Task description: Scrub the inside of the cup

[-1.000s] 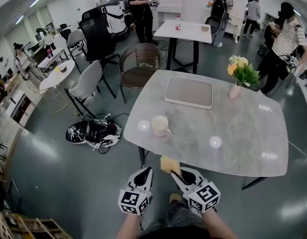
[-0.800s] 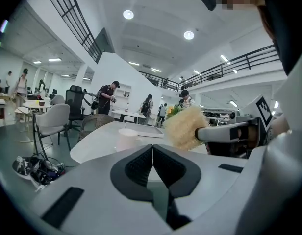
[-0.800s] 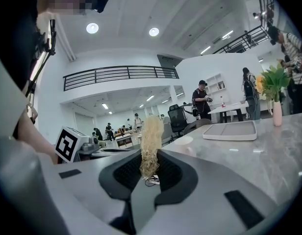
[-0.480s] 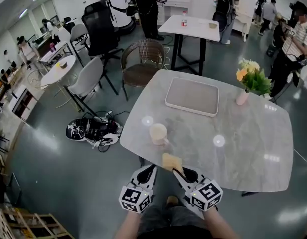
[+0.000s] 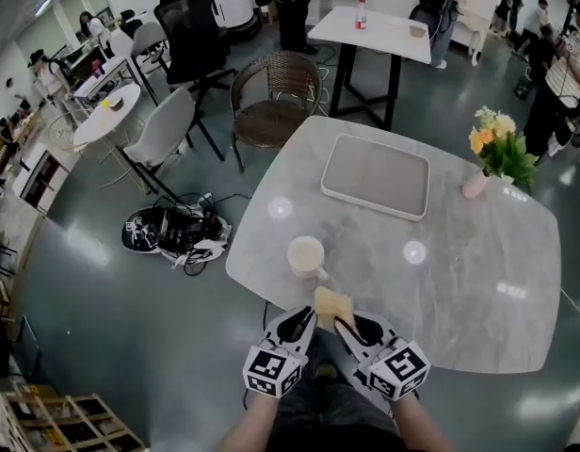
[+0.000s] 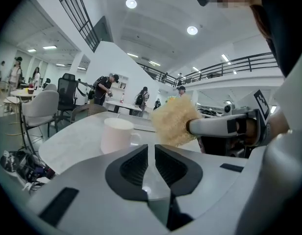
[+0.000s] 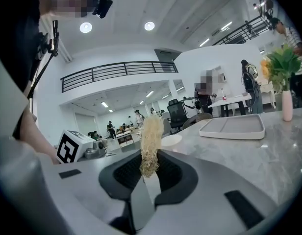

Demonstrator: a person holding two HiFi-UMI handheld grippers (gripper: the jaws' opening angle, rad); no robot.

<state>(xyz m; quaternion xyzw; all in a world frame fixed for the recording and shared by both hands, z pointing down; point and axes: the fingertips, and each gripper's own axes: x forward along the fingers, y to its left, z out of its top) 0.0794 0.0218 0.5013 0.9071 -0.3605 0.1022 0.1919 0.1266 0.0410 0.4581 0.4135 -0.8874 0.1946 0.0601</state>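
Right tool (image 5: 342, 324) clamps a yellow scrubber (image 5: 331, 305) near the cup (image 5: 306, 255); left tool (image 5: 302, 320) closed, empty.

Left gripper (image 5: 303, 315) and right gripper (image 5: 344, 325) have neared the cup (image 5: 306, 255), sponge (image 5: 332, 305) seemingly just beside it.

No word, number or brand name can be read anywhere. The only sign-like marks are black-and-white square patterns on the cube of the left hand-held gripper (image 5: 302, 316) and on the cube of the right hand-held gripper (image 5: 341, 326). They are coded blocks, not letters. The left cube's pattern also shows in the right gripper view. The label on the bottle (image 5: 362, 15) on the far table is too small to read.
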